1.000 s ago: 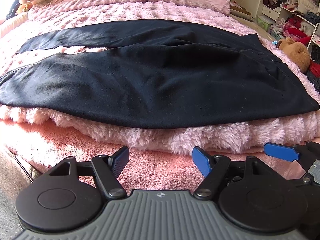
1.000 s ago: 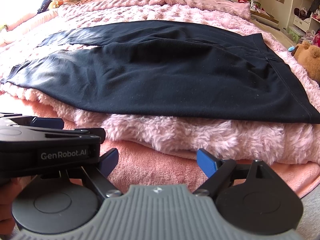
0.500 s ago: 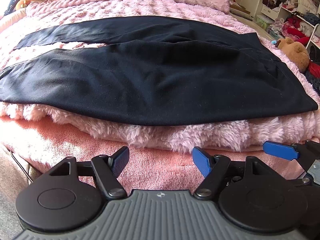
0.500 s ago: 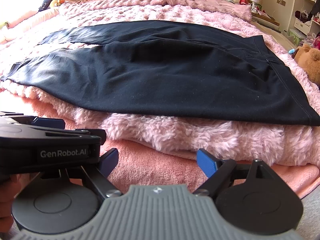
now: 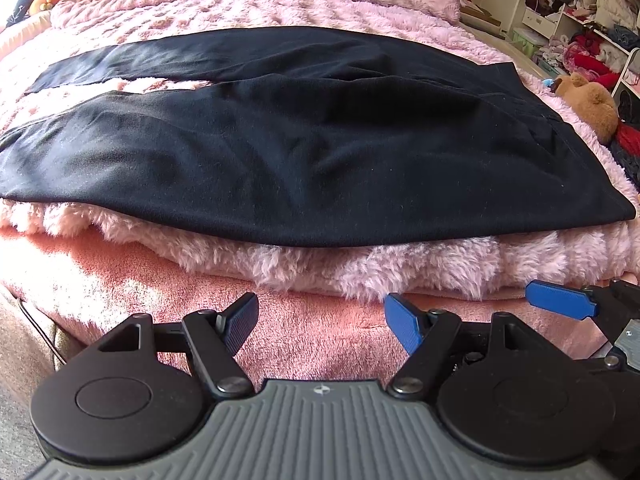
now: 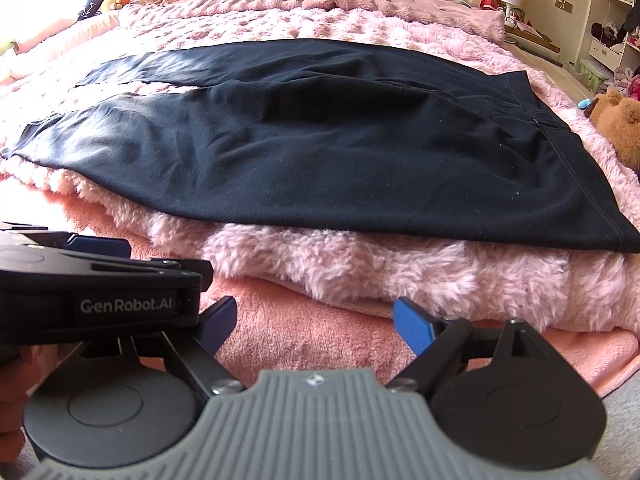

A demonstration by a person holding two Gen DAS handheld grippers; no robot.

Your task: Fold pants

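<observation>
Currently the black pants [image 5: 304, 140] lie spread flat across the fluffy pink blanket [image 5: 360, 268] on the bed, waistband toward 3 o'clock and the 2 legs running out toward 9 o'clock, with a strip of blanket showing between the legs at the far left. The near edge of the pants follows the blanket's front edge, and a salmon-pink sheet [image 5: 160, 288] shows below it.

Both claws hover low in front of the bed, apart from the fabric. The left gripper [image 5: 320, 320] has its blue-padded fingers spread wide with nothing between them. The right gripper [image 6: 314, 322] is likewise spread wide and holds nothing. In the left wrist view, one blue finger pad of the right gripper pokes in at 4 o'clock; in the right wrist view, the left gripper's black body crosses at 8 o'clock.

A brown teddy bear [image 5: 588, 104] sits off the bed's edge at 2 o'clock, just beyond the waistband, with cluttered shelves [image 5: 592, 4] behind it.
</observation>
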